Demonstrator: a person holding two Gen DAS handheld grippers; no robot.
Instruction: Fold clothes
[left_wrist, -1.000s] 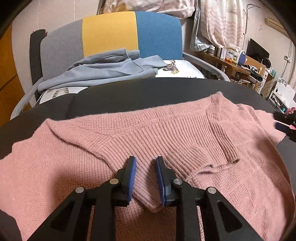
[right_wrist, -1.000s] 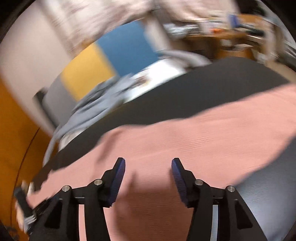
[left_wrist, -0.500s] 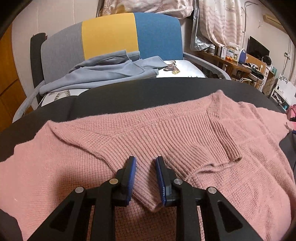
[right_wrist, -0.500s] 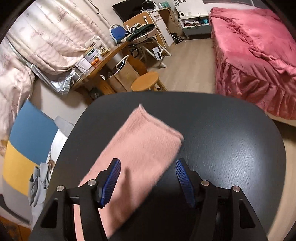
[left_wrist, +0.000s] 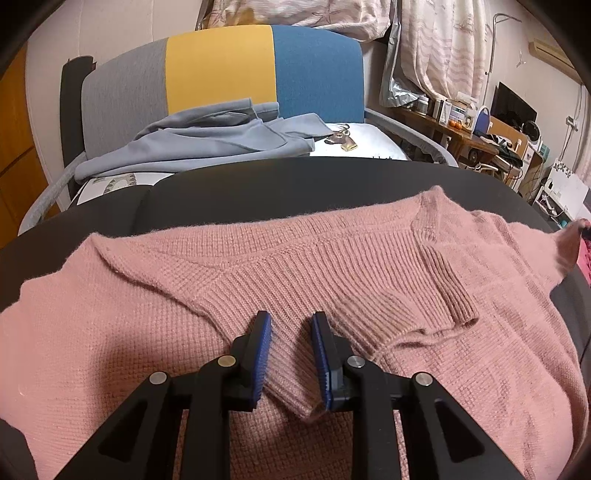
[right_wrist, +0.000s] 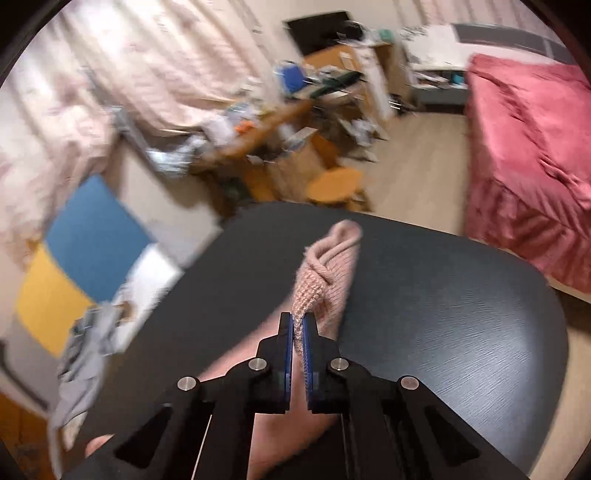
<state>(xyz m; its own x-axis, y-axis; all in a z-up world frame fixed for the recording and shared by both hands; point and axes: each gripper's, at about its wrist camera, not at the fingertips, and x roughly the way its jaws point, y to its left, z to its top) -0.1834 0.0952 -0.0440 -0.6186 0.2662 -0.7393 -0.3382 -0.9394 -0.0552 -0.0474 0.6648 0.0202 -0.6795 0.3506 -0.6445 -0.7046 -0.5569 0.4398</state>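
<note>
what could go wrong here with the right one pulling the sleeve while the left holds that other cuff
1. The right gripper pinches only a thin edge of the sleeve, so the knit may slip out as it is carried over.
2. The left gripper holds the folded cuff loosely, with its fingers not fully closed; a tug could drag the pink sweater and undo that fold.
3. The sweater lies close to the black table's right edge and could slide off.

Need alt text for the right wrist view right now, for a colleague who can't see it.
The right gripper is shut on the cuff end of a pink knit sweater sleeve, bunched and lifted over a dark round table. Behind, blurred by motion, are a red bedspread and a cluttered wooden desk.
</note>
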